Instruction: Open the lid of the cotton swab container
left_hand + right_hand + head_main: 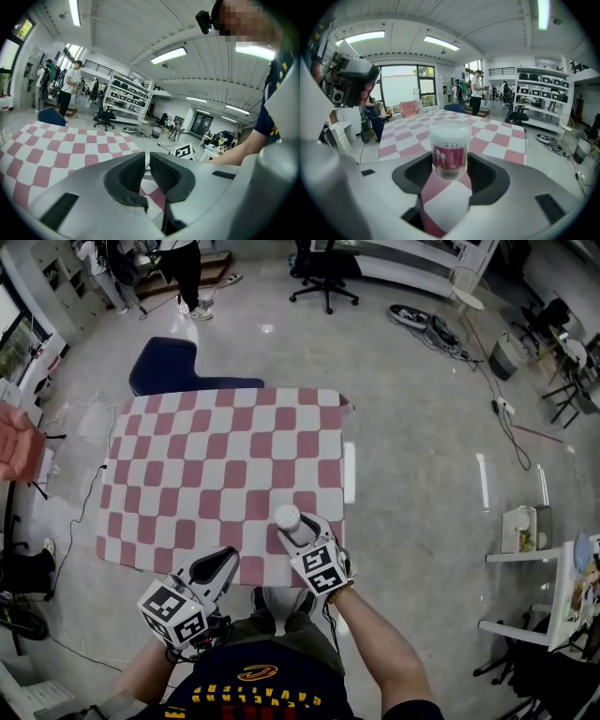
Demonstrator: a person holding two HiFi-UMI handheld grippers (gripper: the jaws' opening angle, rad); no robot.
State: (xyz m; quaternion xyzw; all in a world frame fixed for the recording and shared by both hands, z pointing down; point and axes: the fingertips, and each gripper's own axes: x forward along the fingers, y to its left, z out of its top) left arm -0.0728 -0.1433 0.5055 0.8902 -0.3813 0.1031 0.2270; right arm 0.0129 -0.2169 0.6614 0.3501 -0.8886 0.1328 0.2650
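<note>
The cotton swab container [450, 150] is a clear round tub with a white lid and a pink label. It stands upright on the pink-and-white checkered table [225, 465] near the front edge, its lid [287, 517] on. My right gripper [450, 166] is open, one jaw on each side of the tub's lower part. The pads stand very close to its sides, and no squeeze shows. My left gripper [147, 171] is shut with nothing between its pads. It hovers at the table's front edge [225, 563], left of the container.
A blue chair [173, 367] stands at the table's far side. Beyond it are a black office chair [323, 277] and a standing person [187, 273]. White shelving [530, 559] is at the right, and cables [511, 427] lie on the floor.
</note>
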